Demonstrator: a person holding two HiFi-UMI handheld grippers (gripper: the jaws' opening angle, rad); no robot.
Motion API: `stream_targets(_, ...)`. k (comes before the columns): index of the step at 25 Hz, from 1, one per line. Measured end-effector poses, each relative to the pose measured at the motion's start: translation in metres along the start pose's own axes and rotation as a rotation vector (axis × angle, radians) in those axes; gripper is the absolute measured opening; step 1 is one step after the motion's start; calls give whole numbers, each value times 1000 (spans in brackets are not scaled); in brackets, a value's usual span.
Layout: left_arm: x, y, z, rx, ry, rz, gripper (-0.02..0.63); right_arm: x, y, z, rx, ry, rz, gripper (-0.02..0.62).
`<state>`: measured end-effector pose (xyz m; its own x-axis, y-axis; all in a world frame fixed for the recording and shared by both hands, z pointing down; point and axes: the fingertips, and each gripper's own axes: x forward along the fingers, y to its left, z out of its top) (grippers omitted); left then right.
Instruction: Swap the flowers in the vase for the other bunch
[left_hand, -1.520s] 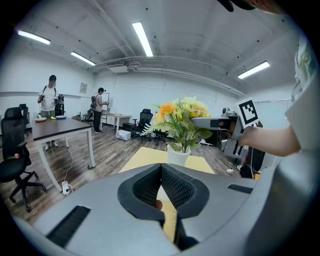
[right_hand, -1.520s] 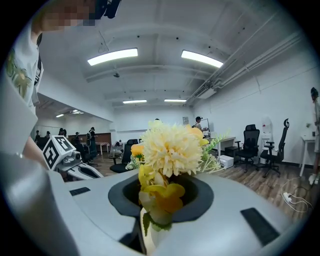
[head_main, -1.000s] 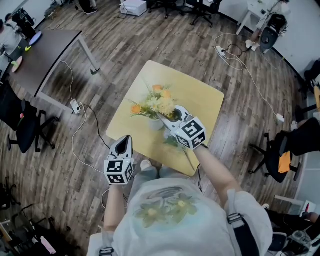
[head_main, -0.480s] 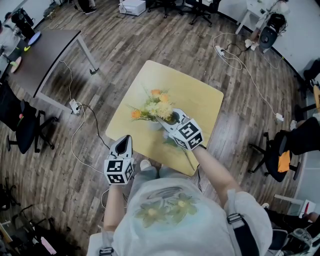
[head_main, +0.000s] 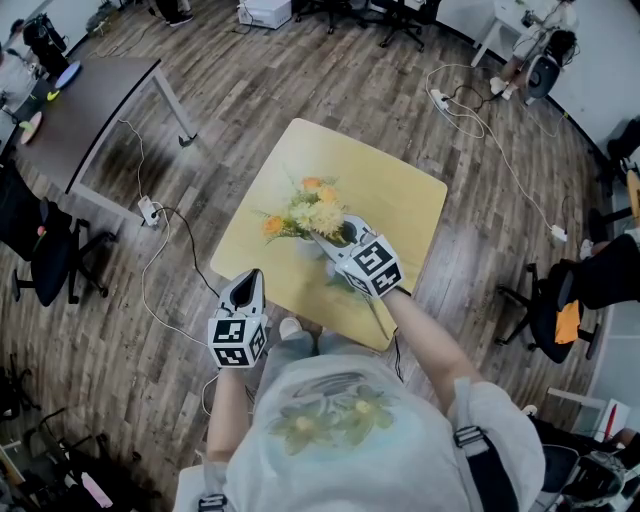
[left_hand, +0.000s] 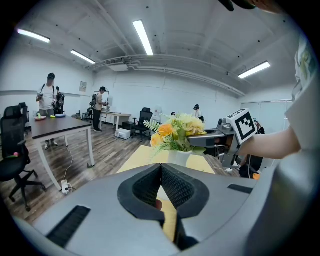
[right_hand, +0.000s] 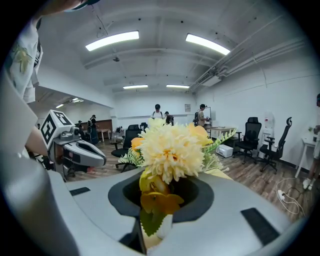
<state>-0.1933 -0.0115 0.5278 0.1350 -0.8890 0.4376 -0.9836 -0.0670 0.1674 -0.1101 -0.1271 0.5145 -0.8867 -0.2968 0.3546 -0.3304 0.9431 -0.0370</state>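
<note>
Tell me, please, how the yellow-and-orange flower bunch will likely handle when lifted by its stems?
Probably light and fairly stiff: the flower bunch stands upright with the jaws of the right gripper shut just below the blooms. Its fern sprigs stick out sideways, so they may snag on the white vase.

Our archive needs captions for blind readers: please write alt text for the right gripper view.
The right gripper grips a bunch of flowers, cream, yellow and orange, that fills the middle of the view. The left gripper shows at left, with office chairs behind.
</note>
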Motion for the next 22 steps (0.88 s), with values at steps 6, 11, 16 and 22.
stream_targets(6,2,4,2,0,0,-4,17,6,1,1,10,21,-1,120)
stream_targets(11,6,4,5,0,-1,-7,17,4,0,3,2,37,-14,166)
stream_targets(16,11,-2,6,5,-1,-14,17,-6,-1,4,4,65,-32,174)
stream_targets(22,15,-9,7,13,-3,-36,17,-21,-3,11,36,25,-55,180)
